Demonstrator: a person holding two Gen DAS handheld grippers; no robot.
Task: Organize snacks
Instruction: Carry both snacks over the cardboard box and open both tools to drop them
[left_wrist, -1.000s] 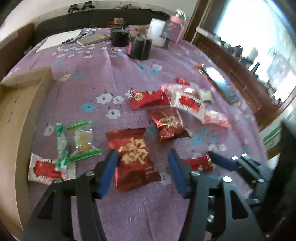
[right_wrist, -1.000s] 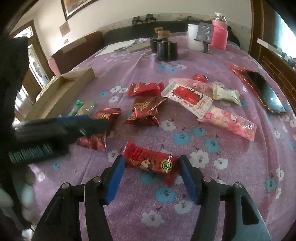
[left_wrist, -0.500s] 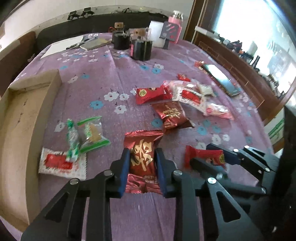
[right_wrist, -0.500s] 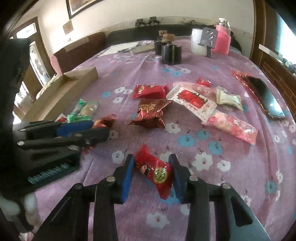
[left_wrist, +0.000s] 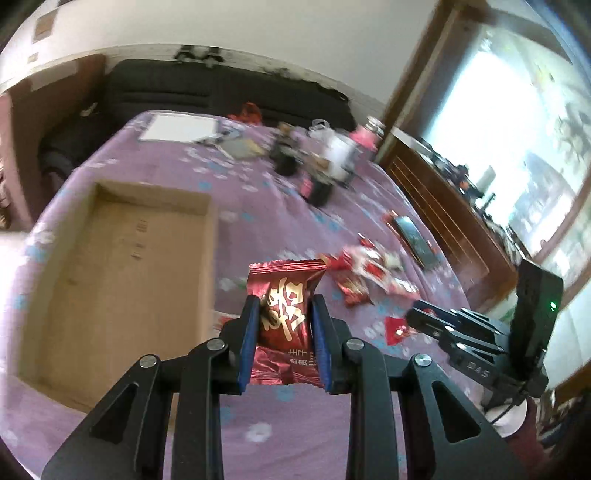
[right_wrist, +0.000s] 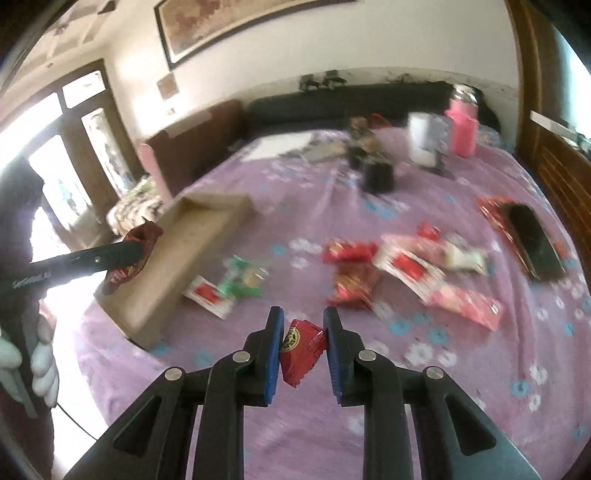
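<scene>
My left gripper (left_wrist: 286, 301) is shut on a dark red snack packet (left_wrist: 286, 273) with gold lettering, held in the air just right of the empty cardboard box (left_wrist: 122, 266). The right wrist view shows that same gripper (right_wrist: 142, 247) with its packet (right_wrist: 146, 232) over the box's (right_wrist: 184, 254) near edge. The jaws of my right gripper (right_wrist: 303, 312) are closing, and their pads press a bright red packet (right_wrist: 301, 345) with a gold seal, lifted off the purple floral cloth (right_wrist: 424, 387). In the left wrist view this gripper (left_wrist: 417, 317) hangs low at the right.
Several loose snacks (right_wrist: 406, 262) lie in a pile right of centre, and green and white packets (right_wrist: 229, 286) lie beside the box. A phone (right_wrist: 532, 240) rests at the right edge. Black cups (right_wrist: 376, 173) and a pink bottle (right_wrist: 461, 125) stand at the back. A gloved hand (right_wrist: 40, 365) shows at left.
Both grippers closed on their packets and lifted them off the cloth. The left one swung left towards the cardboard box.
</scene>
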